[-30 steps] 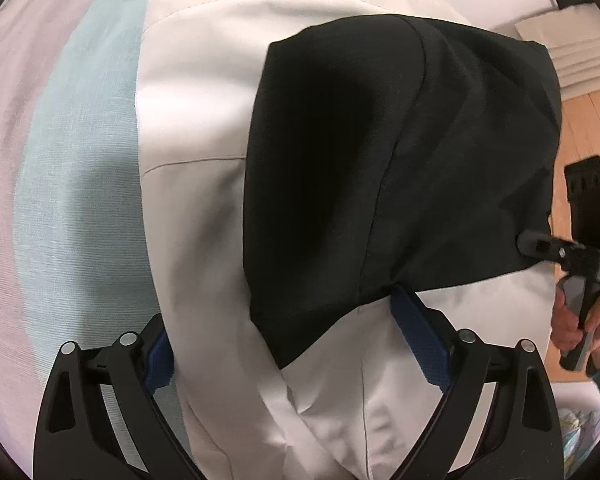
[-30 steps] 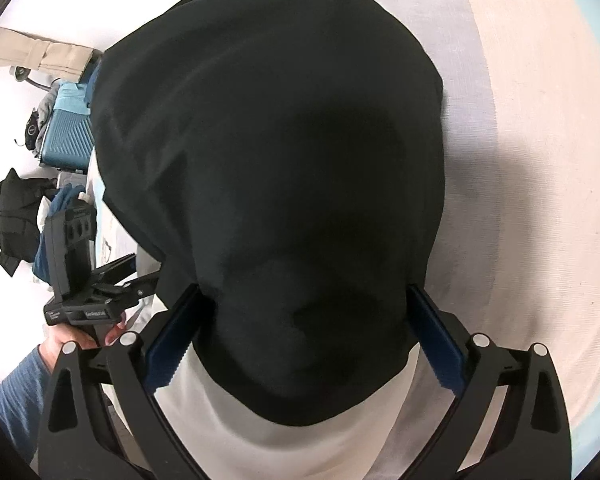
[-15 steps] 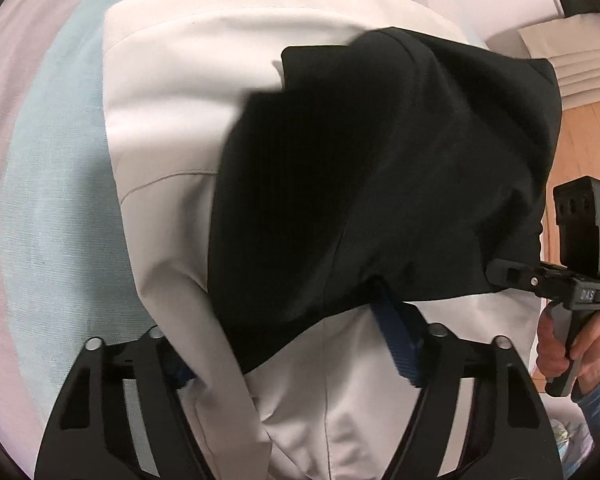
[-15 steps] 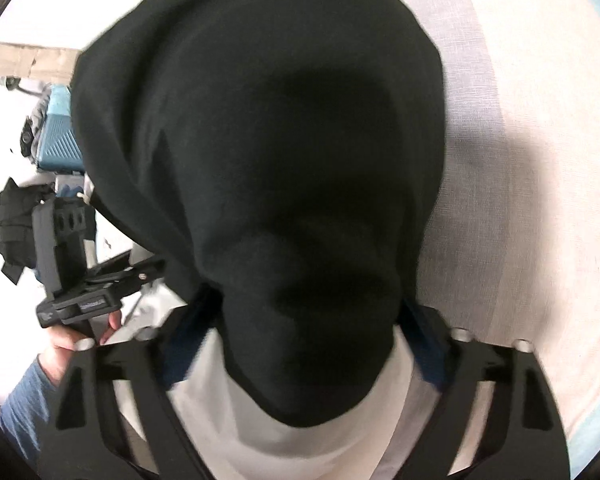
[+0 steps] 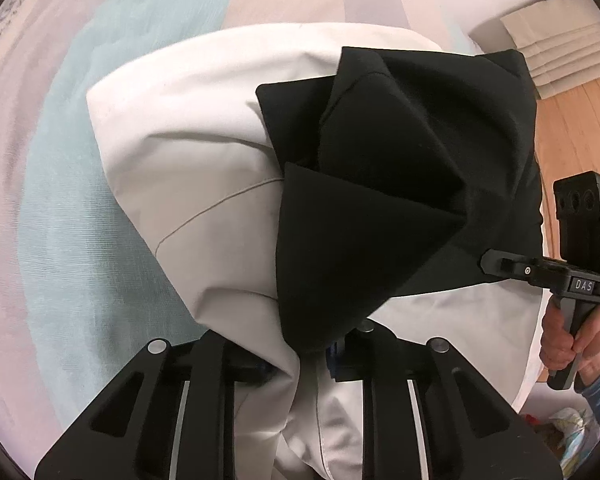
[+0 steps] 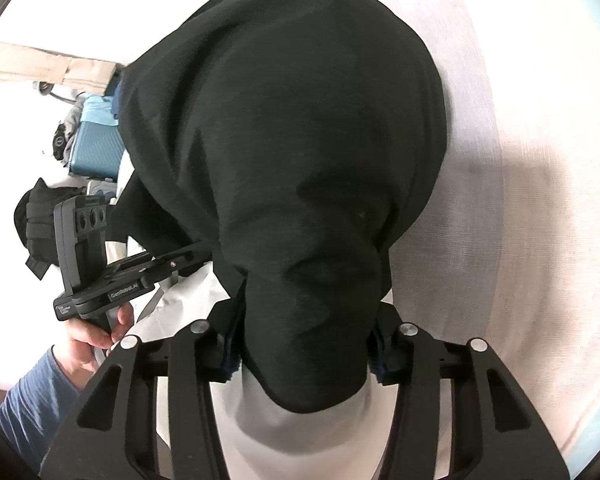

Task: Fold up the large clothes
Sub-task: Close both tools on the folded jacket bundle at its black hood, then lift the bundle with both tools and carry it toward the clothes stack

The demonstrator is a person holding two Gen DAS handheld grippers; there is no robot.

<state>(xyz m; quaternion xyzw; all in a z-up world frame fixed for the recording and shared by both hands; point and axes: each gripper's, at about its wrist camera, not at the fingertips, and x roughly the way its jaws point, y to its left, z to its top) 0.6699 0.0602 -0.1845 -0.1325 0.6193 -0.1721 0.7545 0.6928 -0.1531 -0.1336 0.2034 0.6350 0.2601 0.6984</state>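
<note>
No open container with visible contents appears; a closed blue suitcase [image 6: 96,142] stands at the upper left of the right wrist view, with dark and grey items piled against it that are too small to identify. The left tongs [image 5: 300,364], at the bottom centre of the left wrist view, are nearly closed, their jaws pinching a bunched fold of the garment [image 5: 204,184] where white and black cloth meet. The right tongs [image 6: 306,354], at the bottom centre of the right wrist view, are closed part-way around a thick gathered neck of the same garment [image 6: 300,160], with blue pads [image 6: 382,360] pressing the cloth on either side. In the left wrist view the right tongs [image 5: 488,264] also appear at the right edge, gripped by the right hand [image 5: 566,338] and biting the black cloth's lower right edge; in the right wrist view the left tongs [image 6: 192,254] appear at the left, held by the left hand [image 6: 92,334]. The garment is large and two-toned: a white outer panel with a stitched seam and a black panel folded over it in angular creases. It hangs lifted between both tongs above a bed [image 5: 60,200] covered in pale pink, blue and beige striped fabric. A wooden floor [image 5: 576,128] shows at the upper right of the left wrist view.
</note>
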